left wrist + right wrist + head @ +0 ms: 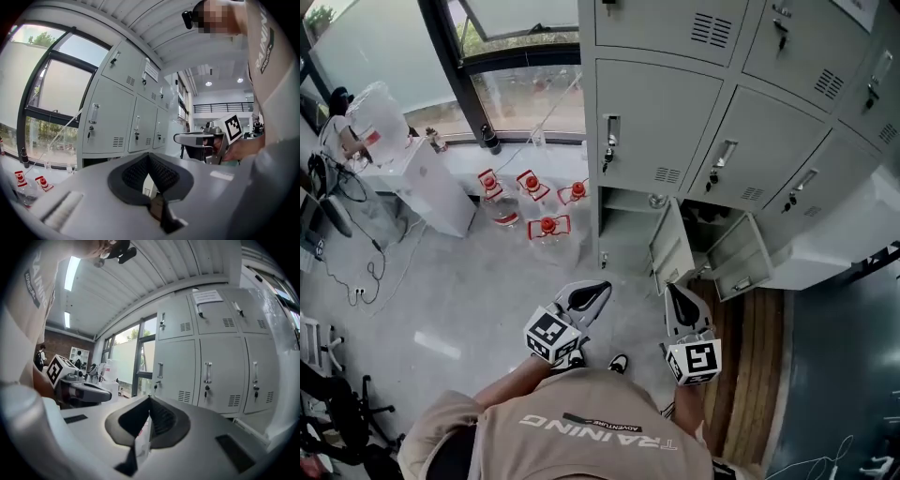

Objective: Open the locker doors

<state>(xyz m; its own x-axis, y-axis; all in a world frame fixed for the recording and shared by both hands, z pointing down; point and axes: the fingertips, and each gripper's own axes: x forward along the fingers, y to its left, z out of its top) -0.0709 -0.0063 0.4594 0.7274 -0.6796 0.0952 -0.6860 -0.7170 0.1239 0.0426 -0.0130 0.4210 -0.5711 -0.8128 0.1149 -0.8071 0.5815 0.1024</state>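
Observation:
A bank of grey lockers (pixel 741 141) stands ahead of me, each door with a handle and a key lock. In the bottom row two doors hang open: one (pixel 672 246) left of the other (pixel 739 255). The doors above them are closed. My left gripper (pixel 602 287) and right gripper (pixel 671 291) are held low in front of the person, short of the open doors, touching nothing. Both are shut and empty, jaws meeting at the tip in the left gripper view (pixel 149 157) and the right gripper view (pixel 150 399). Closed locker doors (pixel 117 117) (pixel 206 376) fill the background of both views.
Several large water bottles with red caps (pixel 530 202) stand on the floor left of the lockers, under a window (pixel 525 94). A white cabinet (pixel 431 183) and cables (pixel 356 272) are at the far left. A wooden strip (pixel 755 366) runs along the right.

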